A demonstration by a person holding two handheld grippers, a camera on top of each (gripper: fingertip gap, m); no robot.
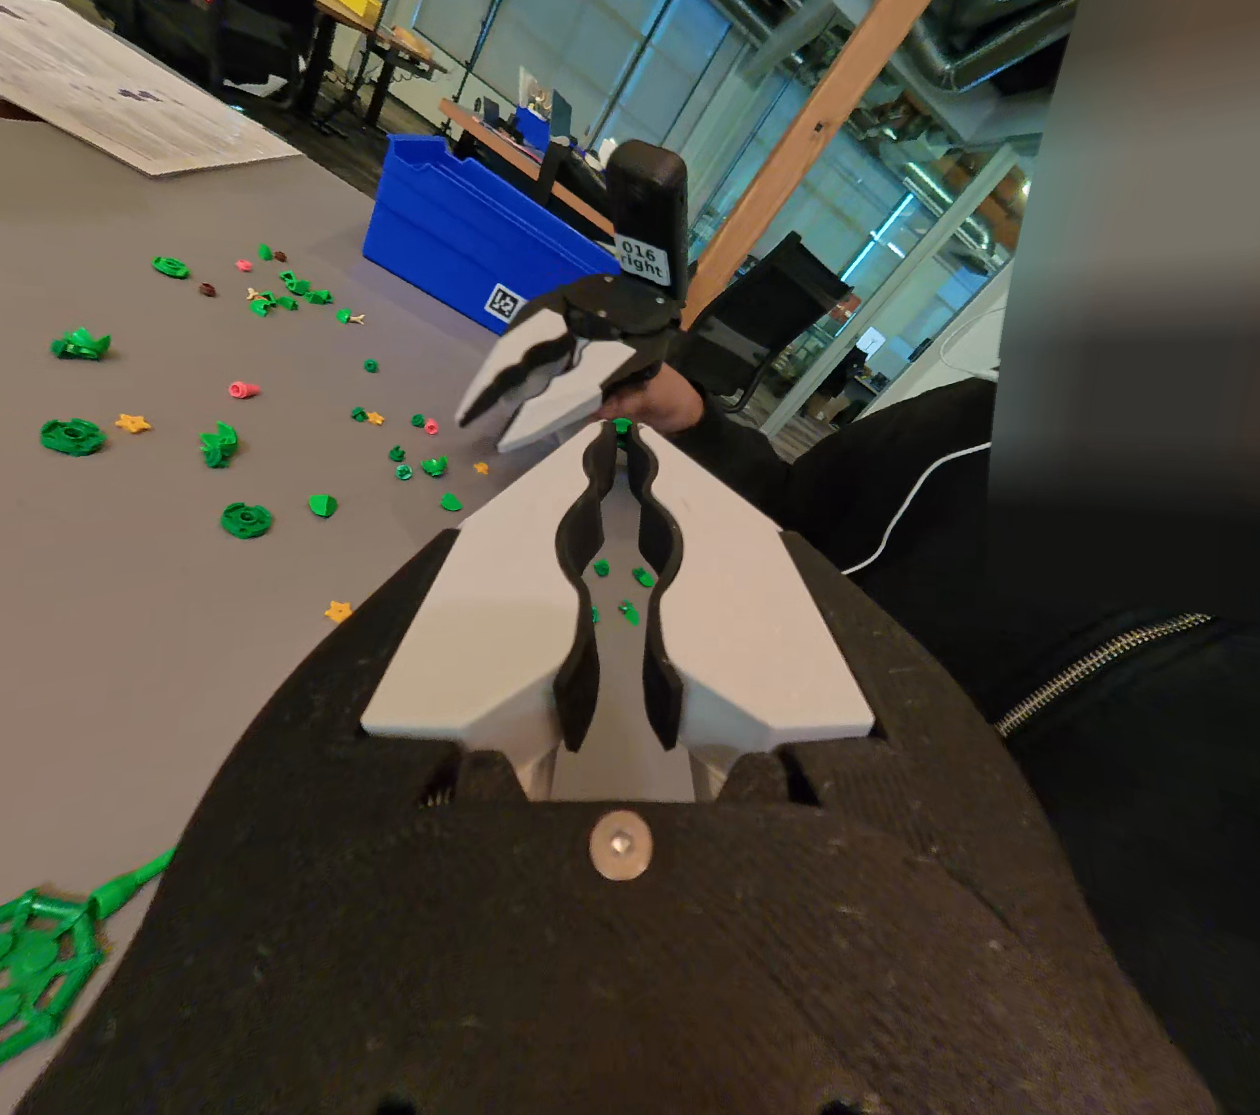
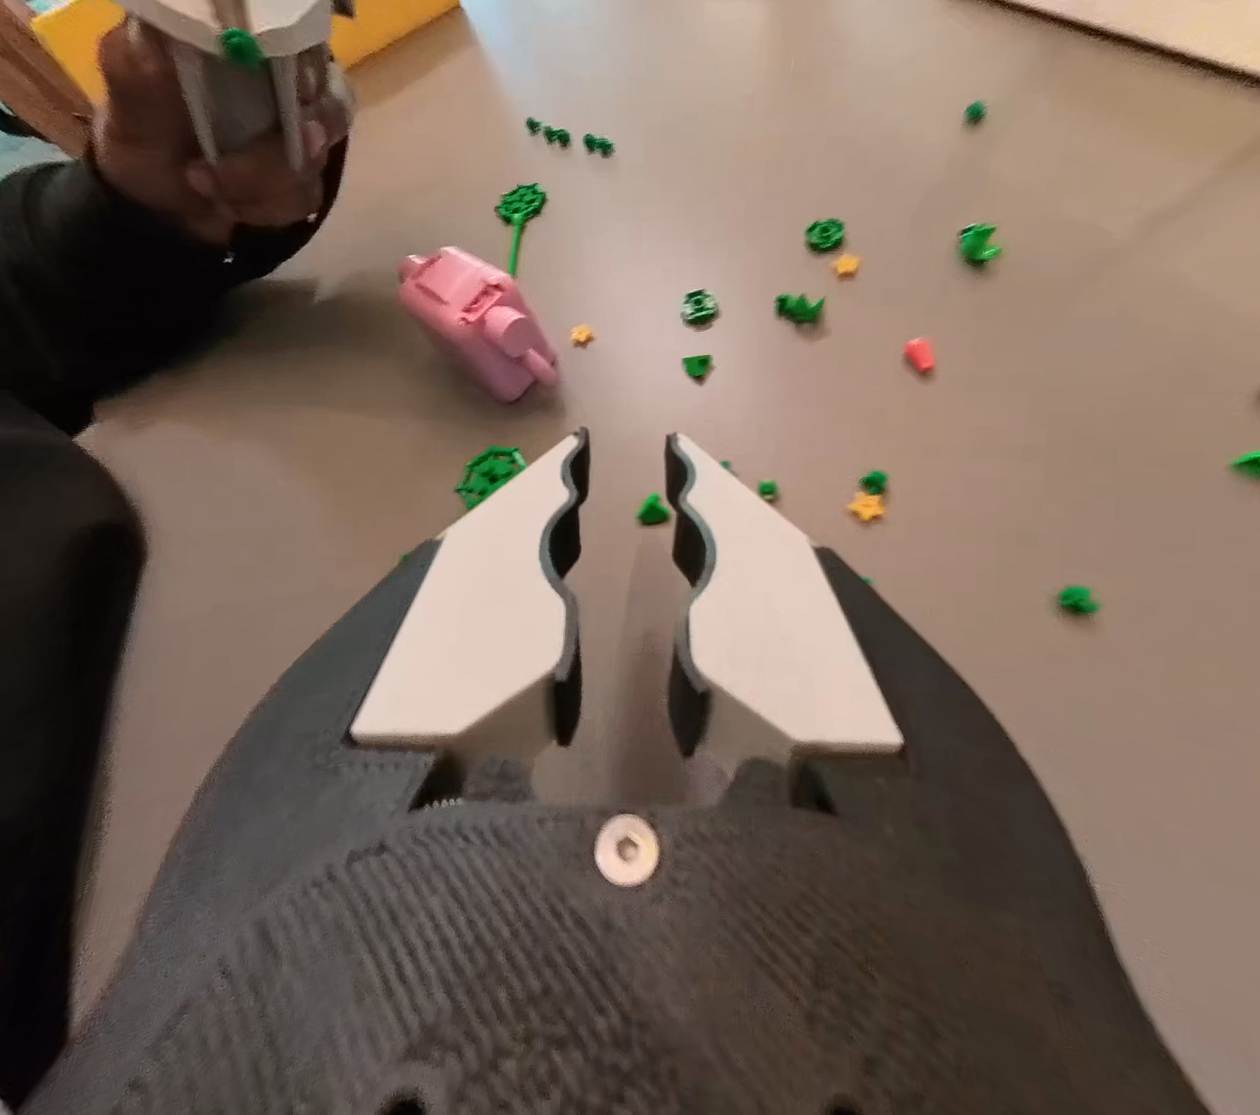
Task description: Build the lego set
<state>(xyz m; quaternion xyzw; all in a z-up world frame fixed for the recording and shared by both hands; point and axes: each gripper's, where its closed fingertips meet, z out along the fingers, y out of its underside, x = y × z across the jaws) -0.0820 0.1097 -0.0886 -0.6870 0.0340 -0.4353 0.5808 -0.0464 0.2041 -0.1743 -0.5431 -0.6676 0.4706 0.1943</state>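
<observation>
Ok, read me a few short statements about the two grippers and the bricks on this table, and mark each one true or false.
1. The left gripper pinches a small green round piece at its tips. True.
2. The right gripper holds a brick. False: its jaws are apart and empty.
3. The pink boxy lego build stands upright. False: it lies on its side on the grey table.
4. A blue plastic bin sits on the table. True.
</observation>
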